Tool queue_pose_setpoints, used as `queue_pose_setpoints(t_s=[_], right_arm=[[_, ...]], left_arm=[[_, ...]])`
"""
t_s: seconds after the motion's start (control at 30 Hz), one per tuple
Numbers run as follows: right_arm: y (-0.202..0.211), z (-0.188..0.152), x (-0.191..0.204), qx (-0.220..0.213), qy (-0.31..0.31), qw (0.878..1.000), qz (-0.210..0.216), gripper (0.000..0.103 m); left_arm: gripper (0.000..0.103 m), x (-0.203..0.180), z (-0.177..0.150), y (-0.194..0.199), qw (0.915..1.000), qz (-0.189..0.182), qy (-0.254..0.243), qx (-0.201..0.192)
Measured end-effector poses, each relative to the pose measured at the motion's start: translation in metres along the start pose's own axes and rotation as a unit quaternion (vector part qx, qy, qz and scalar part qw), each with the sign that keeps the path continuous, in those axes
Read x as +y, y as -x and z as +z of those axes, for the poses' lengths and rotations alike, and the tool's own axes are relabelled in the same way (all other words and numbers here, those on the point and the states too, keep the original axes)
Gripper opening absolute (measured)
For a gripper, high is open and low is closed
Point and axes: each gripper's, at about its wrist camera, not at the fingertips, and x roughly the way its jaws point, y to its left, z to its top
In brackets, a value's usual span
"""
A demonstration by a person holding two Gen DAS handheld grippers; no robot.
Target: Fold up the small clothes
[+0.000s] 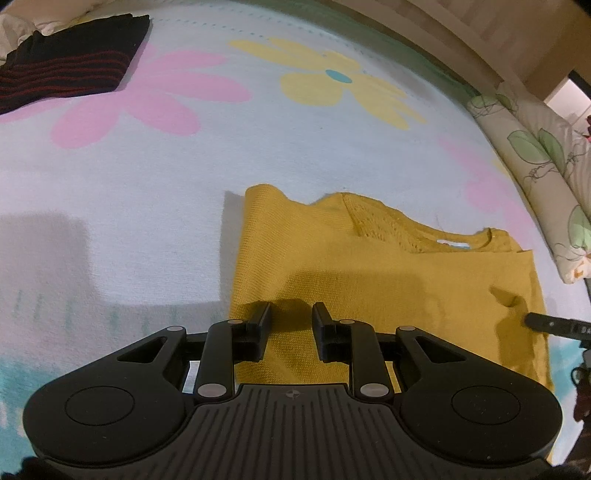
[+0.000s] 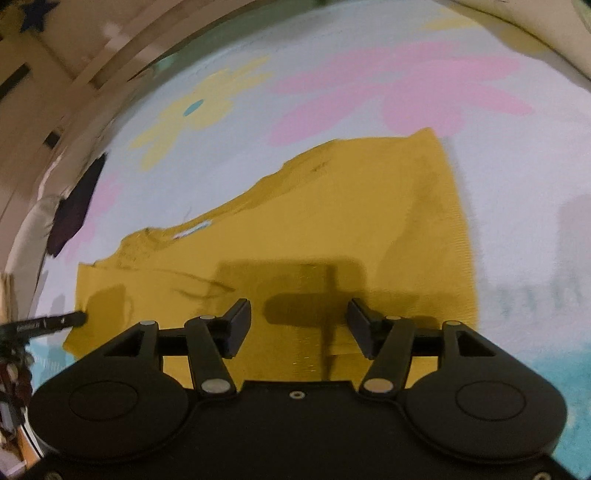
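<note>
A mustard-yellow knit sweater point(image 1: 369, 266) lies folded flat on a flowered blanket, its collar and label at the far right. My left gripper point(image 1: 291, 317) hovers over the sweater's near left part. Its jaws stand a little apart, and only flat cloth shows in the gap. In the right wrist view the same sweater point(image 2: 332, 206) fills the middle, and my right gripper point(image 2: 299, 314) is open wide just above its near edge, holding nothing. A thin black finger point(image 1: 554, 325) pokes in at the sweater's right edge.
The pale blue blanket point(image 1: 147, 184) with pink and yellow flowers covers the bed. A folded black garment with red stripes point(image 1: 66, 70) lies at the far left. A leaf-patterned pillow point(image 1: 535, 166) lines the right side. A wooden frame point(image 1: 461, 29) runs behind.
</note>
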Motion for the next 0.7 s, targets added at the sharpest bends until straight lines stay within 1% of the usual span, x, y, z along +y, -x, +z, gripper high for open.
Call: queue_pose_setpoints(t_s=[0.03,0.07,0.1,0.13,0.17,0.2,0.27,0.37,0.43,0.5,0.57,0.63,0.7], right_arm=[[0.0,0.0,0.005,0.001,0.014,1.0,-0.003,0.061],[-0.001,-0.001,0.01,0.003,0.026,1.0,-0.01,0.045],[-0.002,0.0,0.016,0.007,0.041,0.999,-0.017,0.025],[-0.002,0.0,0.024,0.011,0.058,0.998,-0.02,0.015],[0.001,0.003,0.031,0.008,0.077,0.997,-0.02,0.015],[0.008,0.006,0.042,-0.005,0.102,0.995,-0.019,0.015],[0.028,0.018,0.057,-0.041,0.134,0.99,-0.015,0.015],[0.055,0.041,0.062,-0.091,0.142,0.985,-0.023,0.015],[0.06,0.051,0.052,-0.105,0.131,0.984,-0.051,0.015],[0.053,0.054,0.035,-0.097,0.111,0.986,-0.082,0.015],[0.038,0.051,0.012,-0.075,0.085,0.988,-0.109,0.015],[0.025,0.046,-0.004,-0.052,0.07,0.99,-0.114,0.015],[0.02,0.042,-0.012,-0.043,0.061,0.991,-0.108,0.015]], left_arm=[[0.024,0.0,0.0,0.001,1.0,0.0,0.0,-0.001],[0.024,0.0,0.001,0.002,1.0,-0.001,0.0,-0.003],[0.024,0.0,0.002,0.004,1.0,-0.001,-0.001,-0.008],[0.024,0.0,0.003,0.008,0.9999,-0.002,-0.001,-0.017],[0.024,0.0,0.005,0.012,0.9996,-0.004,0.0,-0.026],[0.024,0.0,0.007,0.016,0.9992,-0.005,0.003,-0.038],[0.024,0.001,0.01,0.025,0.9979,-0.01,0.012,-0.063],[0.024,-0.002,0.014,0.032,0.9956,-0.014,0.023,-0.09],[0.024,-0.007,0.016,0.03,0.9957,-0.012,0.022,-0.089],[0.024,-0.012,0.016,0.024,0.9964,-0.013,0.019,-0.081],[0.024,-0.018,0.017,0.014,0.9977,-0.009,0.016,-0.066],[0.024,-0.023,0.016,0.007,0.9985,-0.006,0.009,-0.054],[0.024,-0.029,0.015,0.0,0.9991,-0.001,0.0,-0.043]])
